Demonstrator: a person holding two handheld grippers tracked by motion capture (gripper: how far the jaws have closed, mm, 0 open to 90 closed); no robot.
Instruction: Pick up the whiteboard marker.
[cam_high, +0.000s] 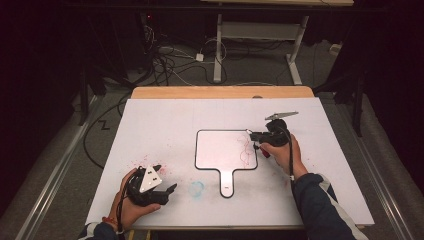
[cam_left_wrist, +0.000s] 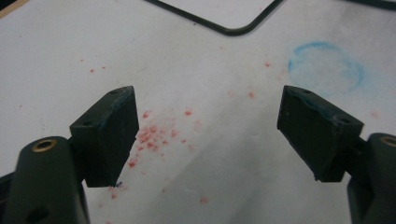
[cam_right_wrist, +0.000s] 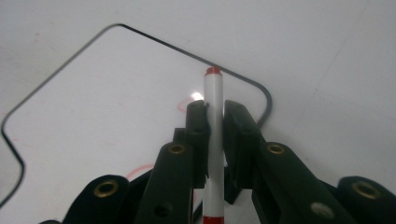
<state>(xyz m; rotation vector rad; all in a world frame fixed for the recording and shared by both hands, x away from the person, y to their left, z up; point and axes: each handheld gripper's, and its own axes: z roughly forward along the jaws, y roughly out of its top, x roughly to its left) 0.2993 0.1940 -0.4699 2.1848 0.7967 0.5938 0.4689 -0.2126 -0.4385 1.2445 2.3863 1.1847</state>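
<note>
A small whiteboard (cam_high: 220, 150) with a black rim and a handle toward me lies in the middle of the white table sheet; red scribbles (cam_high: 244, 147) mark its right side. My right gripper (cam_high: 253, 140) sits over the board's right edge, shut on a white marker with red ends (cam_right_wrist: 214, 88). The marker's red tip points down at the whiteboard (cam_right_wrist: 93, 102). My left gripper (cam_high: 167, 179) rests at the front left, open and empty. In the left gripper view its jaws (cam_left_wrist: 210, 126) stand wide apart above the sheet.
A blue ring smudge (cam_high: 196, 188) lies left of the board's handle, and red specks (cam_left_wrist: 152, 135) dot the sheet under the left gripper. The wooden table edge (cam_high: 220, 92) runs along the back. Cables and desk legs (cam_high: 218, 55) are on the floor beyond.
</note>
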